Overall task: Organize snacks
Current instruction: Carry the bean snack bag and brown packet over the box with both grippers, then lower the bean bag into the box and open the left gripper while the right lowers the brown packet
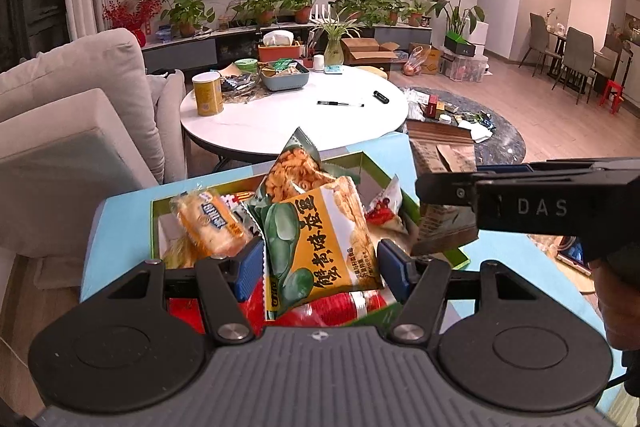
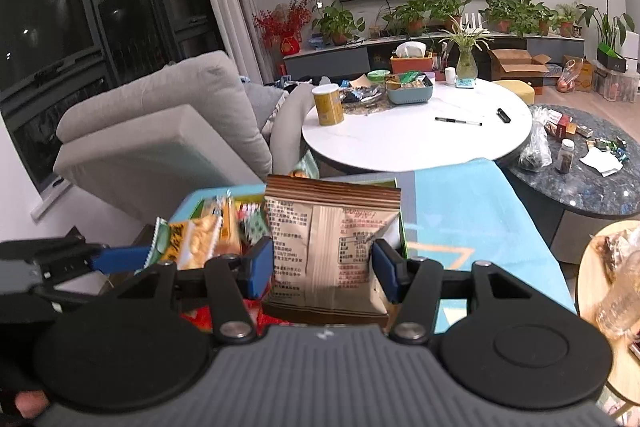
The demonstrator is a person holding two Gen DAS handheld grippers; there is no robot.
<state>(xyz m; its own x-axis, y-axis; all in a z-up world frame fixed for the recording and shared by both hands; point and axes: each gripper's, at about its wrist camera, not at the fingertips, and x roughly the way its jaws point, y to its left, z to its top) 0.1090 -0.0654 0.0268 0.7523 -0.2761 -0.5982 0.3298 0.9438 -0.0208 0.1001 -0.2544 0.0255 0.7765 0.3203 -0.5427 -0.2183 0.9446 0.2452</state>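
A green-rimmed box (image 1: 372,163) full of snack packets sits on a blue cloth (image 2: 480,207). My left gripper (image 1: 322,259) is shut on a yellow-and-green chip packet (image 1: 320,239), holding it upright over the box by its side edges. To its right, my right gripper (image 1: 424,187) holds a brown paper packet (image 1: 444,227). In the right wrist view, that gripper (image 2: 323,263) has its blue pads pressed on both sides of the brown packet (image 2: 332,247). The left gripper (image 2: 120,259) and its chip packet (image 2: 188,243) appear at the left. An orange bread packet (image 1: 212,227) and red packets (image 1: 340,307) lie in the box.
A round white table (image 1: 288,123) stands beyond the box with a yellow can (image 1: 207,94), a grey basket (image 1: 286,77) and a pen (image 1: 340,103). A beige sofa (image 1: 80,99) is at the left. A dark marble low table (image 2: 592,179) is at the right.
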